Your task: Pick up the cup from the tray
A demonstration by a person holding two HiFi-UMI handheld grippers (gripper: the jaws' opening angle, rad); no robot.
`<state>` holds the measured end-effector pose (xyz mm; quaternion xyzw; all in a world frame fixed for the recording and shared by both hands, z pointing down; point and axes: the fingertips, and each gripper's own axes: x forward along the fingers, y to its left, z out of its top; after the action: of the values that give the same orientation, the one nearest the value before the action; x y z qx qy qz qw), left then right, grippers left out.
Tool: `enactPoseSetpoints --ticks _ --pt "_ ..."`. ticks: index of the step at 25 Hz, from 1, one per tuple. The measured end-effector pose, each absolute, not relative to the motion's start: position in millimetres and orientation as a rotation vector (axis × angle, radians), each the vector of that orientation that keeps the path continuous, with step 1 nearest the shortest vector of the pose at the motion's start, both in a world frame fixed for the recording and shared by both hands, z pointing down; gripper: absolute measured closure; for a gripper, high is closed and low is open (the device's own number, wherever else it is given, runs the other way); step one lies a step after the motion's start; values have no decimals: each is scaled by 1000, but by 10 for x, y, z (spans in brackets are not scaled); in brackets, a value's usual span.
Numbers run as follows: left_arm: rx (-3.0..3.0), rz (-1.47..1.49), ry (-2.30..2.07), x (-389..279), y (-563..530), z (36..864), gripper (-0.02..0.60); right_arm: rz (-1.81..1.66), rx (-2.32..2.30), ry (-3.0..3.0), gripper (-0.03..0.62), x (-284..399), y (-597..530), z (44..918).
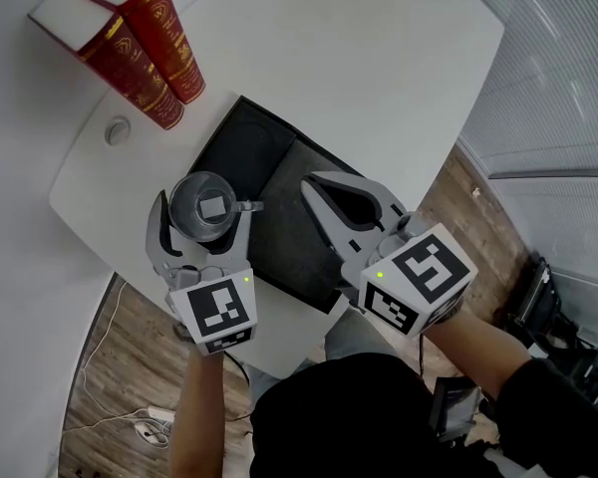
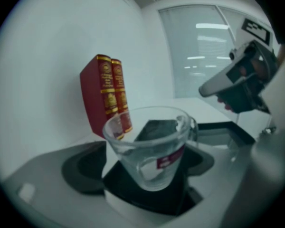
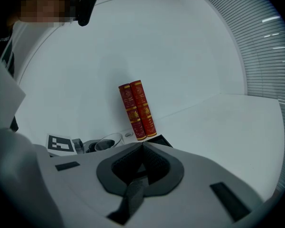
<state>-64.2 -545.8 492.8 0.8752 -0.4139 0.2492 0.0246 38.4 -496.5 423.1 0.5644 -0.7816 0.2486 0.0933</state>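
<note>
We find the task at the grasp step, not yet completed. The left gripper [image 1: 205, 215] stands with its fingers spread wide, one on either side of the cup [image 2: 149, 146]. Neither pad appears to press on the glass, so we judge nothing held. The cup is clear glass with a small red label, and its handle is turned toward the right-hand finger. It stands upright between the fingers and appears to rest on the corner of the black tray [image 1: 241, 142] nearest them. The right gripper [image 1: 324, 189] has its fingers brought together on nothing; it hangs over the tray to the right of the left fingers, apart from the cup. In our judgement the next move calls for an even closure on the cup's wall below the rim, clear of the handle, then a straight lift. Smooth glass may slip under a light or lopsided grip. The surface is a white table [image 1: 379, 58] with a rounded edge. Beyond the left fingertips, past the tray, two red books [image 1: 130, 33] stand upright, with a small round cap [image 1: 118, 130] in the tabletop beside them. A wood floor [image 1: 120, 357] with a white cable lies below, and window blinds [image 1: 563, 78] lie off to the right.
</note>
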Motion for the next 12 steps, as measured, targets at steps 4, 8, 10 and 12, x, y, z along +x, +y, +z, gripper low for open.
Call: enactPoseSetpoints --ticks 4,8,10,12 --pt "2759 777 -1238 -587 -5437 4889 124 745 1675 -2322 582 371 -4983 4223" --pt "2829 749 -1213 -515 -5433 4813 124 751 1674 -2324 583 356 -4997 4207" --pt "2862 725 -1202 -484 -5466 4793 124 756 1673 -2321 583 357 -5025 4221" --pt "2908 733 -1180 -454 -5514 4806 124 762 1674 -2315 582 361 -5073 4262"
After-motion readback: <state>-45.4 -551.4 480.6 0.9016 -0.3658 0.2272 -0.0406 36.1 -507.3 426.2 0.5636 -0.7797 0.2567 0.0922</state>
